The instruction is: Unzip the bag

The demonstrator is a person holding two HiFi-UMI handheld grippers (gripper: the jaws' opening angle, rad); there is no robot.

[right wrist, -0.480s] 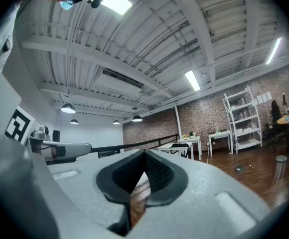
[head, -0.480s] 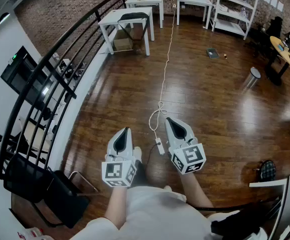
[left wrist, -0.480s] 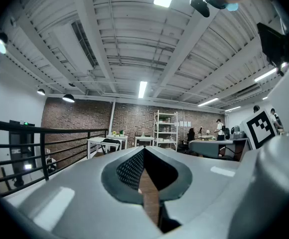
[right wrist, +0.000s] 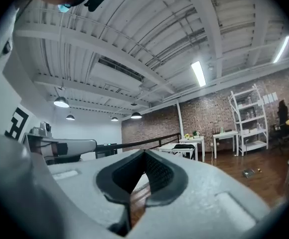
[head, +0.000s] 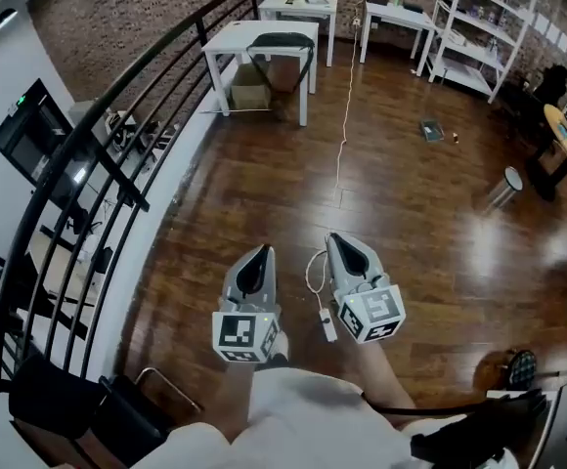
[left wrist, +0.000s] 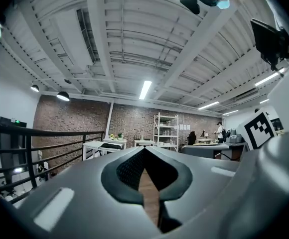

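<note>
Jaws pressed together and empty, the left gripper (head: 259, 254) and right gripper (head: 340, 242) hover side by side above a wooden floor (head: 411, 193).

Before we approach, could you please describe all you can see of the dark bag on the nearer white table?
The dark bag lies flat on the white table, toward its right end. It looks black and soft; a strap seems to hang over the table edge. Its zip is too small to see.

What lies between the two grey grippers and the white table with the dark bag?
Bare brown wooden floor, a thin white cable running alongside, per the head view.
</note>
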